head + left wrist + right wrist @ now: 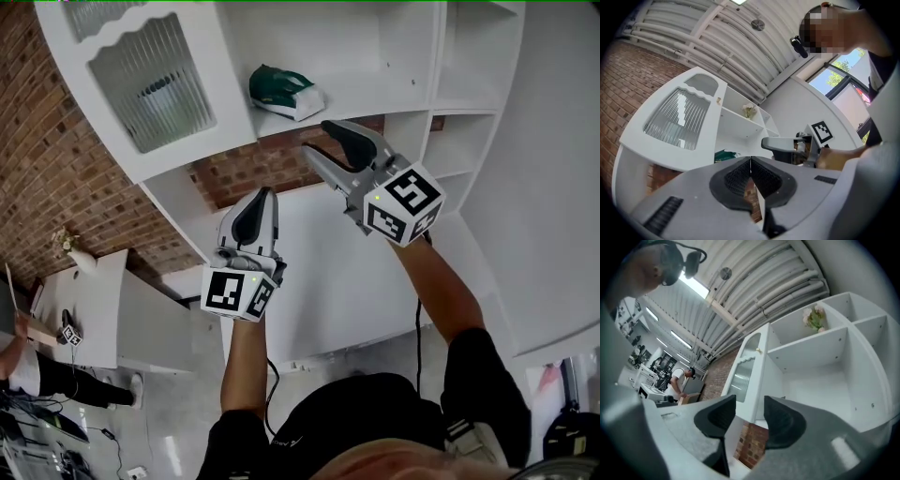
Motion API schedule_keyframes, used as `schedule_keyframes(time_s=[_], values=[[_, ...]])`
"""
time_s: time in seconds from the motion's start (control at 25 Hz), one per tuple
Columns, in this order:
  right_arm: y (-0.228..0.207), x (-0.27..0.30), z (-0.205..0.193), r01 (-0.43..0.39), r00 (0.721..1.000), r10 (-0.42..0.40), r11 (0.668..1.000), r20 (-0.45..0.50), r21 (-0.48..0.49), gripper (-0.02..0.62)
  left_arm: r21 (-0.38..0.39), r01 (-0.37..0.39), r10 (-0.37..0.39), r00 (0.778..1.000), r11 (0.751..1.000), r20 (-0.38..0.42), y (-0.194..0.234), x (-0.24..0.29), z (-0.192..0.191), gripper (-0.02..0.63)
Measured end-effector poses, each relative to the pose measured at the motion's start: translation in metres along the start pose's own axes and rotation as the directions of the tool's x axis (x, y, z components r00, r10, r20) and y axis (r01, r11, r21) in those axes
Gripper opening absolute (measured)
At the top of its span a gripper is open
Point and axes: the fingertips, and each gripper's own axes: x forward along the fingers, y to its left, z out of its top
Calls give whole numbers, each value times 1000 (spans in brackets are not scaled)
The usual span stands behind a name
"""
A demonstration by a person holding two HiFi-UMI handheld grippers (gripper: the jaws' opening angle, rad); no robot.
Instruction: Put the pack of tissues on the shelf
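The white shelf unit (pixel 394 56) fills most of the head view, split into open compartments, and everything else is placed against it. A brick wall (pixel 37 159) runs off from its door side and also shows through the open gap under its main board. On that same side the unit has a door with ribbed glass (pixel 150 84), which closes off one compartment. Well away from the unit, by the brick wall, stands a low white desk (pixel 103 319) with a small vase of flowers (pixel 67 246) on it. In the right gripper view a person in a white shirt (pixel 677 380) bends over something far beyond the door side of the unit. The right tongs (pixel 316 137) are raised just under the front edge of the main board with their jaws apart and nothing between them; past them that view shows only the unit's edge and brick. The left tongs (pixel 269 194) hang lower, below the board and in front of the brick gap, with their jaws shut together on nothing. The pack of tissues (pixel 286 92), green and white, lies on the main board of the unit near its front edge, just beside the glass door, above both tongs and touching neither. A small bunch of flowers (pixel 814 317) stands in an upper compartment of the unit.
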Motion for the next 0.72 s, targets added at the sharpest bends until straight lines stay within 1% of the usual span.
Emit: schedule_keyframes(time_s=[0.08,0.2,0.36,0.4,0.52,0.72], values=[[20,-19,-2,-13,1000,14,1000,24,-11,161,8,11,-11,1000,1000,7,-11,-5,4,-1],[42,-42,-11,-12,999,13,1000,42,-16,120,25,30,-31,999,999,14,-27,-12,6,0],[58,-67,-25,24,997,-23,999,77,-22,41,23,32,-32,999,999,14,-38,-22,5,0],[60,-73,-29,39,996,-37,999,81,-21,12,19,27,-27,1000,999,12,-40,-25,4,0],[65,-86,-44,67,995,-67,998,78,3,2,10,13,-13,1000,1000,7,-45,-31,0,0],[75,-98,-64,80,994,-82,996,70,33,0,1,5,-5,1000,1000,12,-55,-40,-2,-1]])
